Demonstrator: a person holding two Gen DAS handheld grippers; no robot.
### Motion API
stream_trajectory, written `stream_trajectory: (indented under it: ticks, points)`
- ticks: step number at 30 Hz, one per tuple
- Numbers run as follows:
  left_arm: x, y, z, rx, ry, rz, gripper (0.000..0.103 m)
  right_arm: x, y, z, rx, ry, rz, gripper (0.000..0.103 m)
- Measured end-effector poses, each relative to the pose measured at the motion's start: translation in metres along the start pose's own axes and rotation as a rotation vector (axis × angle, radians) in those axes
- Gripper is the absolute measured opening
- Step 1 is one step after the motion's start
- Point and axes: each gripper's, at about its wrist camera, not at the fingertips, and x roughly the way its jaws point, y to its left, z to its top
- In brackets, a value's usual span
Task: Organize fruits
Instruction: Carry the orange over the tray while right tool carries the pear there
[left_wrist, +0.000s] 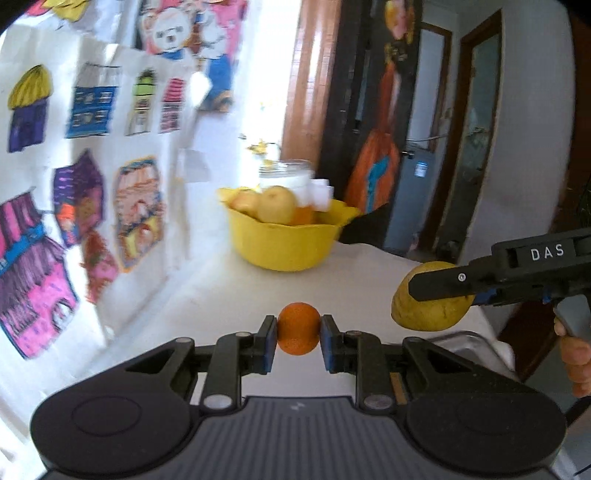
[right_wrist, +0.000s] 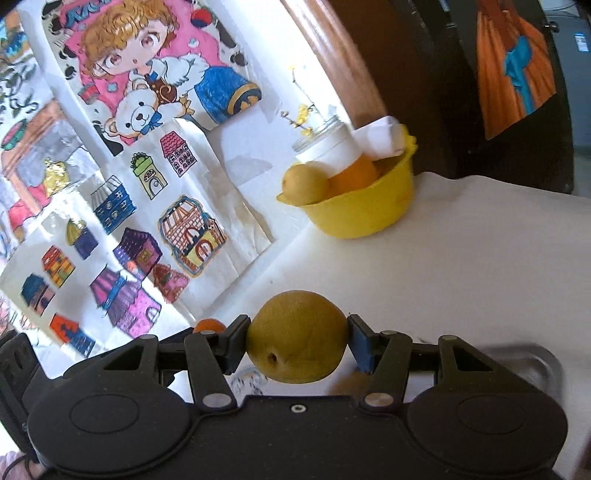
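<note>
— What are you holding in your left hand?

— My left gripper (left_wrist: 298, 334) is clamping a small round orange fruit (left_wrist: 298, 328). It is sitting squarely between the two blue pads (left_wrist: 271, 343), one pressing on each side, with its top rising above the fingertips. I am holding it over the white tabletop (left_wrist: 332, 288), on the near side of the yellow plastic bowl (left_wrist: 284, 245).

— And the right one?

— My right gripper (right_wrist: 298, 341) is gripping a larger yellow-green pear-like fruit (right_wrist: 297, 336). It is filling the whole gap between the fingers, bulging above and below them, with its dimpled end facing the camera. From the left wrist view that fruit is hanging to the right of the bowl and nearer than it, with one black finger lying across its upper face.

— What is the bowl holding?

— Several yellow fruits (left_wrist: 275, 205) and an orange one (right_wrist: 352, 173) are lying in it, piled above the rim. A white jar with a glass top (left_wrist: 284, 175) is standing just behind the bowl, and a folded white paper (right_wrist: 378, 138) is resting at its far edge.

— Anything else around the bowl?

— Coloured drawings of houses (right_wrist: 147, 221) are hanging on the wall to its left. A metal tray edge (right_wrist: 532, 360) is showing on the near right, well apart from the bowl, blurred.
</note>
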Motion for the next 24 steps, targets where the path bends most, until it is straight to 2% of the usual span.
stream_trajectory:
  ticks: [12, 15, 19, 24]
  points:
    - [0.005, -0.068, -0.025, 0.046, 0.057, -0.159, 0.027, -0.086, -0.056, -0.057, -0.006, -0.004, -0.1, 0.058]
    - [0.013, -0.083, -0.026, 0.077, 0.085, -0.192, 0.027, -0.091, -0.067, -0.069, -0.03, -0.005, -0.142, 0.058]
    - [0.023, -0.101, -0.033, 0.111, 0.137, -0.224, 0.027, -0.09, -0.08, -0.082, -0.016, 0.004, -0.154, 0.058]
    - [0.034, -0.119, -0.043, 0.163, 0.189, -0.227, 0.027, -0.085, -0.088, -0.095, -0.031, 0.022, -0.16, 0.058]
